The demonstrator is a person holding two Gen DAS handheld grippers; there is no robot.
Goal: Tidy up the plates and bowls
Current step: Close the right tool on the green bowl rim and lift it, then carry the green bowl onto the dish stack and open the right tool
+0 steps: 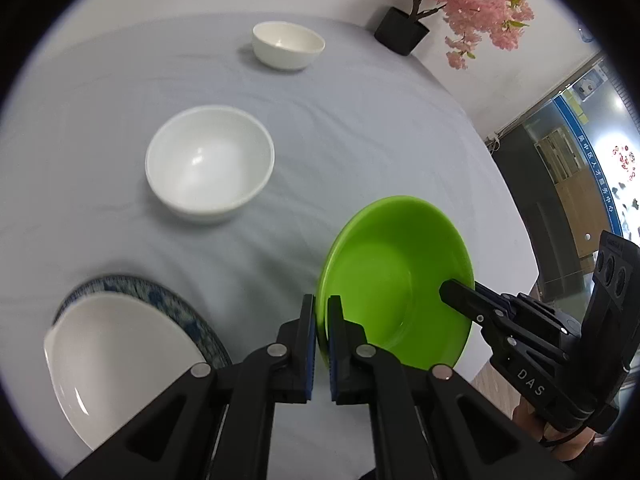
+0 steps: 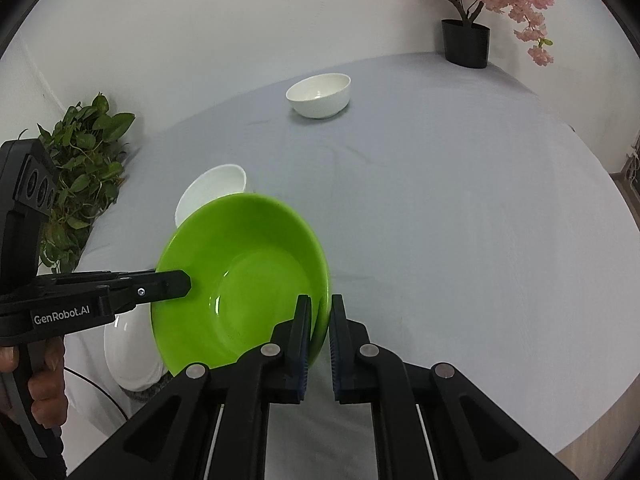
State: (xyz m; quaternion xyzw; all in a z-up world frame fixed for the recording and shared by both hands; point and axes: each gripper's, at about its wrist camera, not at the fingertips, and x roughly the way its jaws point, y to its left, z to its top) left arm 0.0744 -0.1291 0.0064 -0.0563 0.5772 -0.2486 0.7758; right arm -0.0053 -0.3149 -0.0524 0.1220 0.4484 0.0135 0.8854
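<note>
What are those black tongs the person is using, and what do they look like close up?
Both are matte black plastic tools. The left tongs have two flat fingers lined with blue ribbed pads, joined by linkage arms with round silver pivot pins. The right tongs match. Seen from the side, one handle carries white "GenRobot.AI" lettering, the other "DAS", each with a boxy black multi-lens camera block and a thin black cable trailing below.

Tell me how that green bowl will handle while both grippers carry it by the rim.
The green bowl looks like glossy plastic, so probably light and stiff. The left gripper and right gripper each pinch only a thin bit of rim, and the smooth surface may let it slip. It hangs tilted, so it could swing or pivot.
</note>
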